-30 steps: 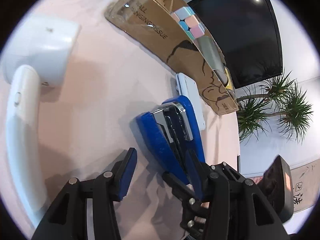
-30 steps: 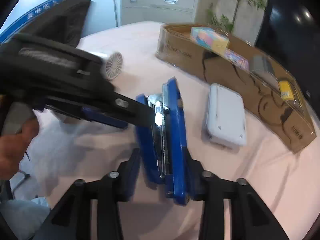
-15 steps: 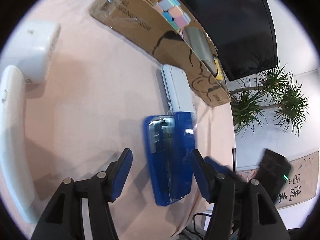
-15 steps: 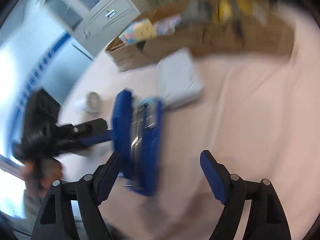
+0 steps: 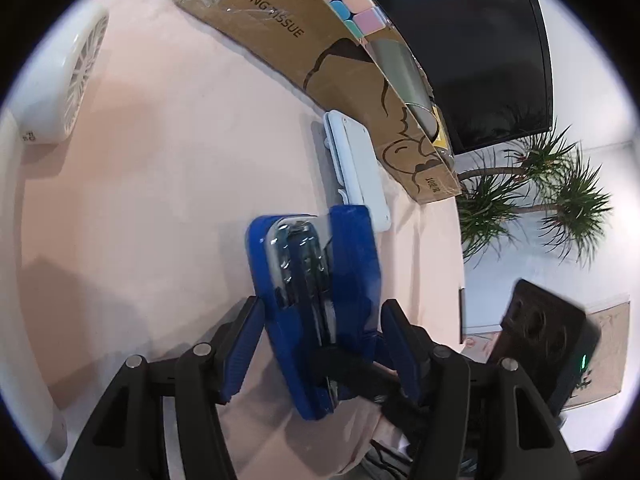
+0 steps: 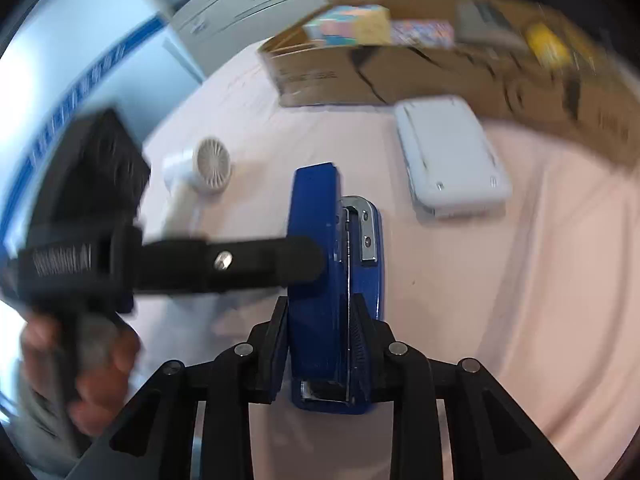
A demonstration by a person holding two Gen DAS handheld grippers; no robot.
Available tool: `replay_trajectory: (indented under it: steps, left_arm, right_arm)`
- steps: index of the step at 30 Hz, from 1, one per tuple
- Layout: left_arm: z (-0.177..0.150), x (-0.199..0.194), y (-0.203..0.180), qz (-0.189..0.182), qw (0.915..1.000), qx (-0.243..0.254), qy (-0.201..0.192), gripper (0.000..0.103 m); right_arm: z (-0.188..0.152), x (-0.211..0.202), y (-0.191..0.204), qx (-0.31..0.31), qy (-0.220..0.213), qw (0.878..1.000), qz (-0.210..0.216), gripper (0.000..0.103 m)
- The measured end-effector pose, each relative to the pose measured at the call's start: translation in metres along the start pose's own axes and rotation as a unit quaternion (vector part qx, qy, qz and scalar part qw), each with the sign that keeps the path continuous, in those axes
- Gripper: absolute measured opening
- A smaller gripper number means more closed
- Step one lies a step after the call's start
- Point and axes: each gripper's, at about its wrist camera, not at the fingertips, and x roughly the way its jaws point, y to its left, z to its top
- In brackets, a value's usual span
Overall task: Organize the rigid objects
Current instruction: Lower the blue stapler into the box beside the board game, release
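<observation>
The right gripper (image 6: 320,346) is closing on the rear end of the blue stapler (image 6: 334,280), its pads pressed against the two broad blue flanks, so the stapler stands on edge between them with its metal magazine facing right. The left gripper (image 5: 322,346) straddles the same stapler (image 5: 316,300) from the other side, its jaws half spread; in the left wrist view the left pad looks to be against the blue plastic while the right pad stands just off it, so I cannot tell that it grips. In the right wrist view one of its black fingers (image 6: 224,260) lies across the stapler's left flank.

The stapler looks rigid and fairly dense for its size: a glossy plastic shell over a steel core. That gloss makes it likely to slip, and the hinged top may give under a squeeze, so the flat flanks near the hinge end are probably the safest hold.

Relative to the stapler, a white flat case (image 6: 450,160) lies just beyond it to the right on the pink-covered surface (image 6: 520,280). The cardboard box (image 6: 420,72), already holding coloured blocks, stands behind that case. A white hair dryer (image 6: 200,172) lies beyond the stapler to the left.
</observation>
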Motion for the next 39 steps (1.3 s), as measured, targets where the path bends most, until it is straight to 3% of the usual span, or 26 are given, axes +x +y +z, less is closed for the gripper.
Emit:
replay_trajectory:
  steps: [3, 5, 9, 13, 17, 22, 28, 35, 37, 39]
  left_arm:
    - [-0.001, -0.004, -0.013, 0.025, 0.9992, 0.029, -0.01, 0.057]
    - [0.003, -0.01, -0.024, 0.038, 0.9977, 0.052, -0.02, 0.056]
    - [0.029, -0.033, -0.06, 0.029, 0.9941, 0.095, -0.045, 0.054]
    - [0.09, -0.046, -0.117, 0.024, 0.982, 0.174, -0.07, 0.054]
    - [0.159, -0.033, -0.137, 0.013, 0.9803, 0.188, -0.059, 0.053]
    - [0.221, 0.003, -0.126, 0.011, 0.9866, 0.162, -0.018, 0.054]
    - [0.249, 0.036, -0.103, 0.016, 0.9915, 0.127, 0.024, 0.054]
    - [0.244, 0.04, -0.096, 0.057, 0.987, 0.145, 0.039, 0.053]
    - [0.244, 0.035, -0.093, 0.076, 0.9859, 0.145, 0.036, 0.054]
    - [0.244, 0.026, -0.088, 0.097, 0.9843, 0.145, 0.026, 0.055]
  right_arm:
    - [0.003, -0.001, -0.011, 0.051, 0.01, 0.997, 0.056, 0.027]
    - [0.005, -0.004, -0.007, 0.048, 0.003, 0.997, 0.054, 0.027]
    - [0.023, -0.025, 0.001, 0.038, -0.033, 0.997, 0.052, 0.027]
    - [0.072, -0.062, 0.012, 0.016, -0.094, 0.995, 0.035, 0.027]
    - [0.141, -0.08, 0.004, 0.006, -0.141, 0.99, -0.008, 0.027]
    - [0.211, -0.057, -0.024, 0.027, -0.114, 0.992, -0.04, 0.026]
    - [0.256, -0.008, -0.05, 0.06, -0.082, 0.993, -0.063, 0.026]
    - [0.259, 0.031, -0.062, 0.073, -0.055, 0.99, -0.107, 0.033]
    - [0.258, 0.037, -0.061, 0.066, -0.054, 0.989, -0.123, 0.019]
    - [0.257, 0.036, -0.062, 0.067, -0.059, 0.988, -0.13, 0.017]
